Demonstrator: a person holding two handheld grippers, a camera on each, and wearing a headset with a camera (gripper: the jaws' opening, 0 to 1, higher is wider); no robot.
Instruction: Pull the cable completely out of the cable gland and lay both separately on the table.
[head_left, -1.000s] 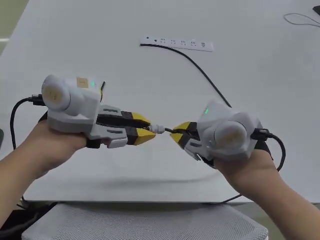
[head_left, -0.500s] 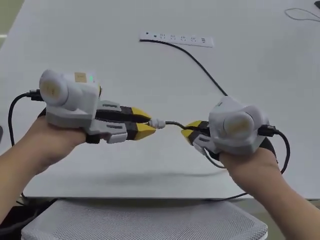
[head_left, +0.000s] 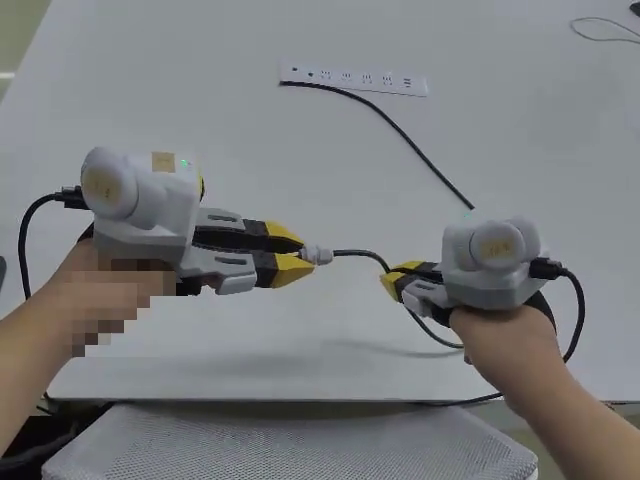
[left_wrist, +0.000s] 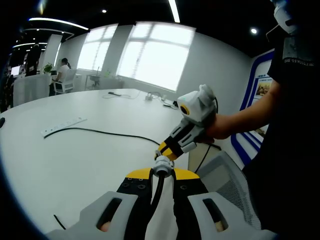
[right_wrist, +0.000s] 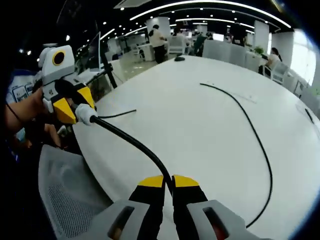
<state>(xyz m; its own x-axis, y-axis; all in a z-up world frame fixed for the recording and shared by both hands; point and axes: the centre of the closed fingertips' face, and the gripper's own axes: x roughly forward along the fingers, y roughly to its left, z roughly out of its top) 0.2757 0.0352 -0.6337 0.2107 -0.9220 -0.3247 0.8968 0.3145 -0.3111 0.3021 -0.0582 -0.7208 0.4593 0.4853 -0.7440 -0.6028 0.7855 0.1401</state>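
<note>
A small white cable gland (head_left: 316, 254) is pinched between the yellow tips of my left gripper (head_left: 302, 253), held above the white table (head_left: 300, 150). In the left gripper view the cable gland (left_wrist: 162, 165) sits at the tips of the left gripper (left_wrist: 162, 173). A thin black cable (head_left: 365, 256) runs from the gland to my right gripper (head_left: 393, 282), which is shut on it. In the right gripper view the cable (right_wrist: 131, 141) arcs from the right gripper (right_wrist: 167, 181) up to the gland (right_wrist: 83, 114). The cable's loose end hangs below the right hand.
A white power strip (head_left: 354, 79) lies at the table's far side, its black cord (head_left: 420, 154) running toward my right hand. The table's front edge is just under both grippers, with a grey mesh seat (head_left: 290, 445) below. People sit at far desks.
My right gripper has pulled away to the right and slightly down, drawing more black cable out of the gland. The left gripper has stayed nearly in place with the gland.
</note>
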